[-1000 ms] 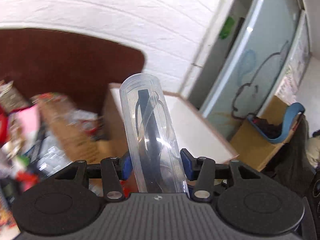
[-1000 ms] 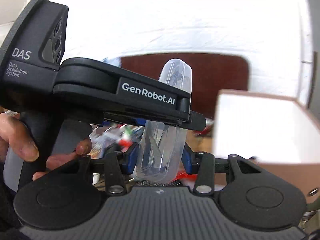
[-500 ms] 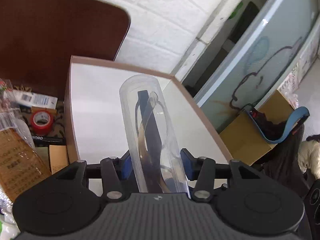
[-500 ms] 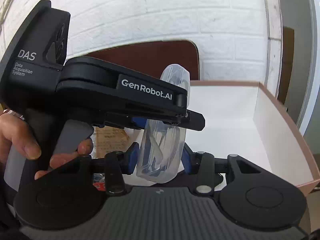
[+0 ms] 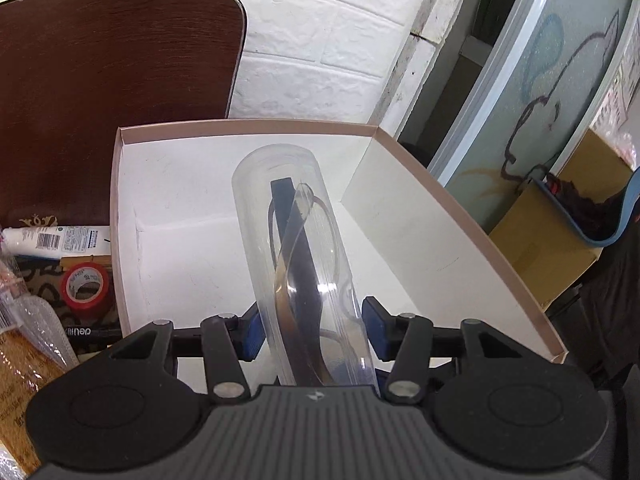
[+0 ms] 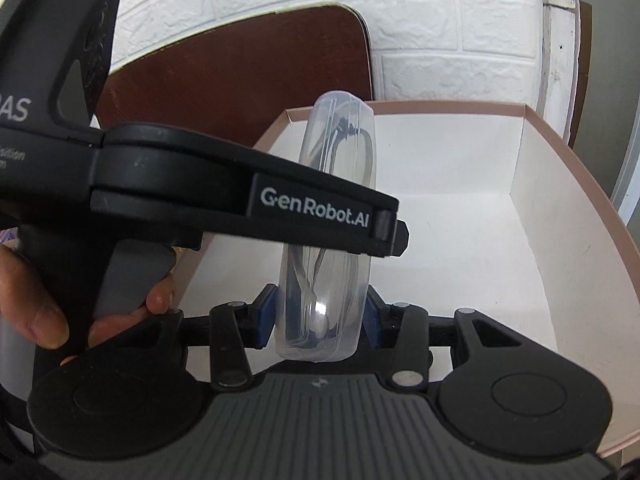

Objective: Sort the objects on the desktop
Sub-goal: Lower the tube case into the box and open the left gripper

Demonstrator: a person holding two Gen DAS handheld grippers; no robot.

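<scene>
A clear plastic glasses case (image 5: 296, 248) with dark-framed glasses inside is held by both grippers at once. My left gripper (image 5: 312, 328) is shut on its lower part, blue pads (image 5: 252, 332) against both sides. In the right wrist view the same case (image 6: 340, 148) stands upright between the blue pads (image 6: 267, 312) of my right gripper (image 6: 320, 320), which is shut on it. The left gripper (image 6: 384, 232) crosses in front of the case there, gripping it higher up. The case hangs over the open white box (image 5: 248, 123), whose pinkish rim (image 6: 440, 105) shows in both views.
A red tape roll (image 5: 86, 286), a white tube (image 5: 52, 238) and plastic-wrapped items lie left of the box. A dark brown board (image 5: 100, 80) leans on the white brick wall behind. A cardboard carton (image 5: 540, 248) and blue bin (image 5: 600, 220) stand right. A hand (image 6: 36, 316) holds the left gripper.
Both grippers carried the case together to the right and downward, from beside the clutter to over the white box. The box now fills the lower part of both views.
</scene>
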